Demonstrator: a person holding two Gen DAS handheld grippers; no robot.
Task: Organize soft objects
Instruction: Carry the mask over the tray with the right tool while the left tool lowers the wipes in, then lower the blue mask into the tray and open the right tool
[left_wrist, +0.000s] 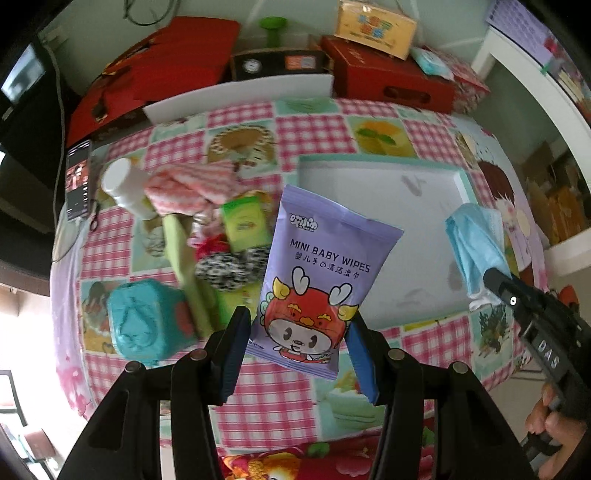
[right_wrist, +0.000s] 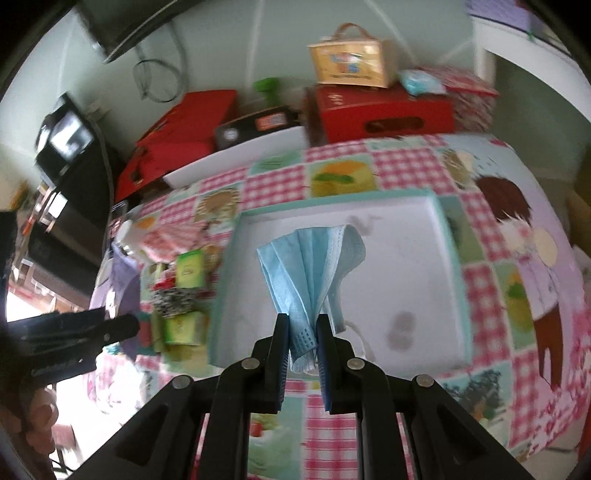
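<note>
A desk (left_wrist: 258, 122) covered with a pink gingham and picture-patch cloth is seen from above through two wrist cameras. At the left of the desk a heap of things lies together: a white plastic bottle (left_wrist: 123, 184) on its side, a pink-and-white striped cloth (left_wrist: 184, 188), a green carton (left_wrist: 245, 221), a black-and-white speckled scrunchie (left_wrist: 231, 267) and a teal cube-shaped pouch (left_wrist: 147, 321). Just right of the heap, a lilac plastic pack of mini baby wipes (left_wrist: 317, 273) with a red cartoon dragon is clamped at its lower end between the jaws of the left gripper (left_wrist: 299, 332) and is held above the desk, its top edge overlapping the near-left corner of a shallow white tray with a mint-green rim (left_wrist: 380, 160). The tray sits on the right half of the desk. Further right, a crumpled light-blue pleated face mask (right_wrist: 314, 269) is pinched in the closed jaws of the right gripper (right_wrist: 303, 345) and hangs over the white floor of the tray, clear of it as far as can be told. Part of a hand (left_wrist: 554, 428) is seen on the right gripper's handle. Behind the desk, red cardboard boxes (left_wrist: 388, 77) are stacked, blurred.
</note>
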